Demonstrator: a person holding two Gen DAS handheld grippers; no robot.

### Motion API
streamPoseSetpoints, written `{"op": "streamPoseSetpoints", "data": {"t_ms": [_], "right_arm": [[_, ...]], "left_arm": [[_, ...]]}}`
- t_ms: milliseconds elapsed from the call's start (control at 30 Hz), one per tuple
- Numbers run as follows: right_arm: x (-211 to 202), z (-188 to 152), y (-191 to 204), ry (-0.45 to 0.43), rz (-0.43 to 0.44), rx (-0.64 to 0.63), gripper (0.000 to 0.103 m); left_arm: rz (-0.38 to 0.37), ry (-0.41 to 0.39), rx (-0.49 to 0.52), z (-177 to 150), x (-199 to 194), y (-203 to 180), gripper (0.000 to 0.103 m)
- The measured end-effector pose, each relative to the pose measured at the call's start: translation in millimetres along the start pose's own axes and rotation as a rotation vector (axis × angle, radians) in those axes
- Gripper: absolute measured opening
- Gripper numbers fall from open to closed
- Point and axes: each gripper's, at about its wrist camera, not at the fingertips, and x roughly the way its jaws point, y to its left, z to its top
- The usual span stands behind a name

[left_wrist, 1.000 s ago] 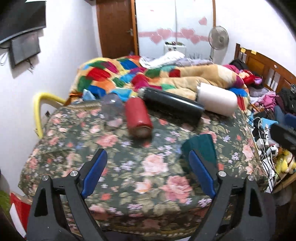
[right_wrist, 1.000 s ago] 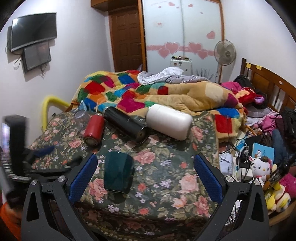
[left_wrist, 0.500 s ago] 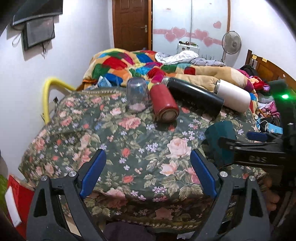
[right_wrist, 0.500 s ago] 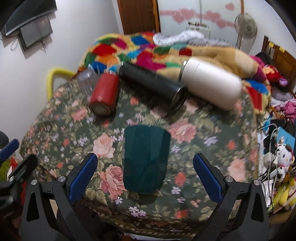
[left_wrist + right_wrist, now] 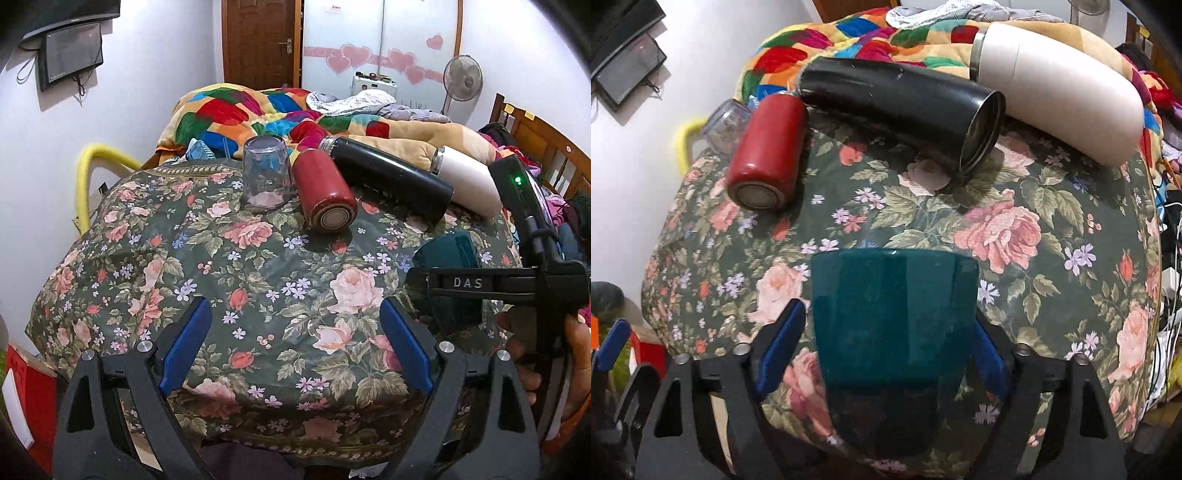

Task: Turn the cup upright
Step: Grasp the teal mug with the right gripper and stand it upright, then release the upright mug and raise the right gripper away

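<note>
The right tool [image 5: 886,339], wide, straddles the teal cup [image 5: 894,314], hiding its rim; the left tool [image 5: 295,332] gapes empty beside it.

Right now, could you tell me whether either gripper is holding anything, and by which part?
Nothing is clearly held. The right gripper straddles the teal cup's sides; contact cannot be told. The left gripper is open.

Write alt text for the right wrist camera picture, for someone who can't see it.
An upside-down teal cup sits between the blue pads of the open right gripper on a floral tablecloth. Behind it lie a red bottle, a black flask and a white flask, all on their sides.
</note>
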Motion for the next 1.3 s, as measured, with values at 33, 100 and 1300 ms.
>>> {"op": "streamPoseSetpoints", "data": {"t_ms": [33,100,1300], "right_arm": [[1.3,0.3,-0.8,0.002,-0.010,0.001,0.072],[1.0,1.2,-1.5,0.002,-0.011,-0.002,0.071],[-22.1,-16.7,31.7,-0.068,-0.024,-0.156,0.076]], "left_arm": [[0.000,-0.002,0.001,0.5,-0.4,0.0,0.092],[0.000,-0.003,-0.001,1.4,-1.3,-0.2,0.092],[0.010,0.003,-0.047,1.3,-9.7,9.6,0.092]]}}
